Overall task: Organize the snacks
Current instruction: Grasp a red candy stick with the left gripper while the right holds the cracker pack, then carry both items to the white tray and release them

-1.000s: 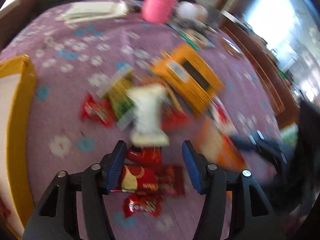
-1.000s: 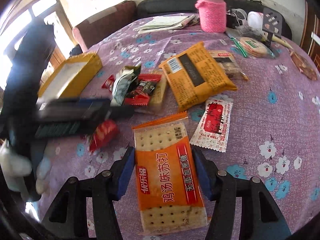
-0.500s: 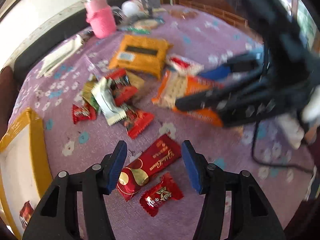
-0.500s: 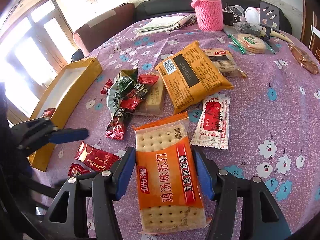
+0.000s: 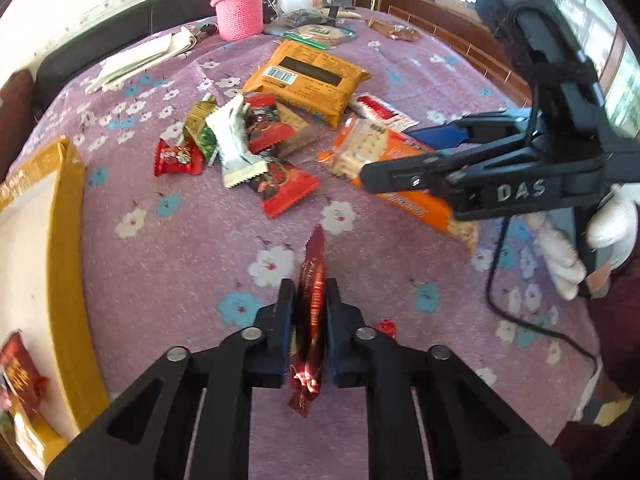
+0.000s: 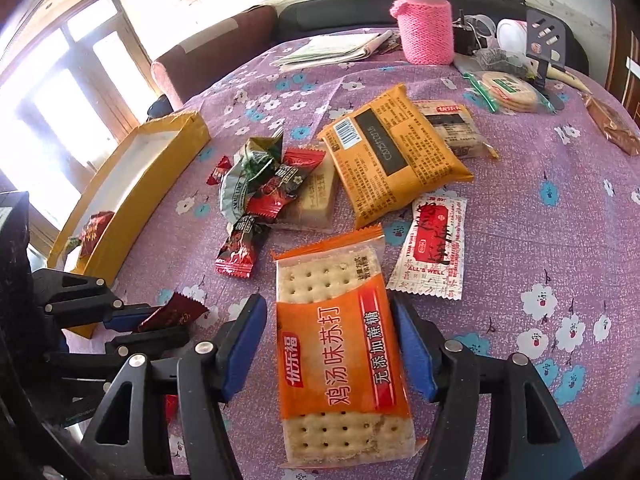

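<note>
Left gripper (image 5: 311, 300) clamps a dark-red chocolate wrapper (image 5: 313, 312) edge-on above the tablecloth (image 5: 180, 264) near the yellow box (image 5: 68, 240). Right gripper (image 6: 332, 344) straddles the orange cracker pack (image 6: 340, 364), fingers spread, touching its sides.

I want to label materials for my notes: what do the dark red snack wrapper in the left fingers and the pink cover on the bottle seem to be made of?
Dark red snack wrapper: likely glossy foil-plastic film, showing creases and glints. Pink bottle cover: knitted yarn, matte, with visible stitches.
</note>
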### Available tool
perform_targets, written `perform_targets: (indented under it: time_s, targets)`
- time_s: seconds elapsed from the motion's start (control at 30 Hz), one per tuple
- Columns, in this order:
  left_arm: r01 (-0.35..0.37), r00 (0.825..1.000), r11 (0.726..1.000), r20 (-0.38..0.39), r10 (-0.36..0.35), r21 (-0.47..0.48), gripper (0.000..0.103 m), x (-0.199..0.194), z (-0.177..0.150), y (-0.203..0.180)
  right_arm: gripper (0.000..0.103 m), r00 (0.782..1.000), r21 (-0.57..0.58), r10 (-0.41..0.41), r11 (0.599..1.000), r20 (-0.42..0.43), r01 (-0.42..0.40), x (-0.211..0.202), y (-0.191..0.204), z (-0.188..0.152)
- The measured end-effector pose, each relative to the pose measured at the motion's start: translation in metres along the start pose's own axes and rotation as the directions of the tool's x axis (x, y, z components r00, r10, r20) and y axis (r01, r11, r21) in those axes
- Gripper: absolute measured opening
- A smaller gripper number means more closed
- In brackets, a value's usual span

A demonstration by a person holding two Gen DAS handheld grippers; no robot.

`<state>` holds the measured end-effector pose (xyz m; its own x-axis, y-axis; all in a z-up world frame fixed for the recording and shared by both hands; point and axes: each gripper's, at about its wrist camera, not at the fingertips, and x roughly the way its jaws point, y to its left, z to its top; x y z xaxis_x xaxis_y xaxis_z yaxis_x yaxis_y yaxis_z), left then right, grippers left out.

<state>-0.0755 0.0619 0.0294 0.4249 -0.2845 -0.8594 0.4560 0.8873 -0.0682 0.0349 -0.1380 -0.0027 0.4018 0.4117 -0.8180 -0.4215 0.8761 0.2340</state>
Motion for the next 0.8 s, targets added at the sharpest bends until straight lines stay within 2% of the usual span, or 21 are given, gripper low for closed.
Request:
perform_targets:
  time_s: [0.07, 0.13, 0.23, 0.33, 0.37, 0.43, 0.5, 0.53, 0.57, 0.6, 0.7, 0.8]
  targets:
    - [-0.011, 1.0, 1.0, 0.016, 0.011, -0.004, 0.03, 0.003, 0.001, -0.006, 0.07, 1.0, -0.009, -0.004, 1.0, -0.004, 0.004, 0.0, 0.002, 0.0]
    - [-0.075, 0.997, 0.997, 0.026, 0.074, 0.022, 0.03, 0.007, 0.003, -0.016, 0.071, 1.0, -0.027, -0.017, 0.999, -0.013, 0.017, 0.0, 0.005, -0.001]
    - [-0.099, 0.995, 0.995, 0.035, 0.098, 0.028, 0.026, 0.008, 0.003, -0.023, 0.071, 0.999, -0.033, -0.043, 0.999, -0.028, 0.042, -0.006, 0.008, -0.004]
    - [-0.079, 0.996, 0.997, 0.049, 0.079, -0.008, 0.018, 0.004, -0.002, -0.017, 0.071, 0.997, -0.039, -0.073, 0.997, -0.023, 0.072, -0.014, 0.011, -0.011]
    - [-0.07, 0.996, 0.997, 0.057, 0.072, -0.032, 0.007, 0.002, -0.004, -0.013, 0.072, 0.996, -0.037, -0.081, 0.996, -0.027, 0.08, -0.014, 0.012, -0.012]
    - [-0.038, 0.995, 0.995, 0.086, 0.045, -0.088, 0.007, -0.007, -0.009, -0.002, 0.073, 0.994, -0.034, -0.099, 0.995, -0.052, 0.097, -0.008, 0.013, -0.016]
    - [-0.032, 0.993, 0.992, 0.109, 0.045, -0.119, 0.007, -0.018, -0.015, 0.005, 0.073, 0.992, -0.043, -0.124, 0.992, -0.038, 0.123, -0.006, 0.016, -0.016]
    - [-0.03, 0.991, 0.991, 0.122, 0.047, -0.134, 0.007, -0.024, -0.019, 0.008, 0.067, 0.989, -0.047, -0.146, 0.988, -0.036, 0.144, -0.005, 0.019, -0.015]
    - [-0.029, 0.989, 0.988, 0.136, 0.05, -0.149, 0.007, -0.03, -0.023, 0.011, 0.058, 0.986, -0.05, -0.163, 0.986, -0.033, 0.162, -0.004, 0.02, -0.015]
    - [-0.033, 0.987, 0.987, 0.149, 0.057, -0.16, 0.007, -0.037, -0.027, 0.014, 0.057, 0.983, -0.055, -0.18, 0.982, -0.029, 0.178, -0.004, 0.022, -0.014]
    - [-0.027, 0.981, 0.981, 0.185, 0.063, -0.192, 0.007, -0.054, -0.039, 0.022, 0.057, 0.986, -0.029, -0.161, 0.987, -0.032, 0.16, -0.007, 0.026, -0.016]
    - [-0.021, 0.971, 0.975, 0.228, 0.073, -0.222, 0.007, -0.075, -0.05, 0.032, 0.057, 0.988, -0.014, -0.155, 0.988, 0.019, 0.155, -0.026, 0.037, -0.019]
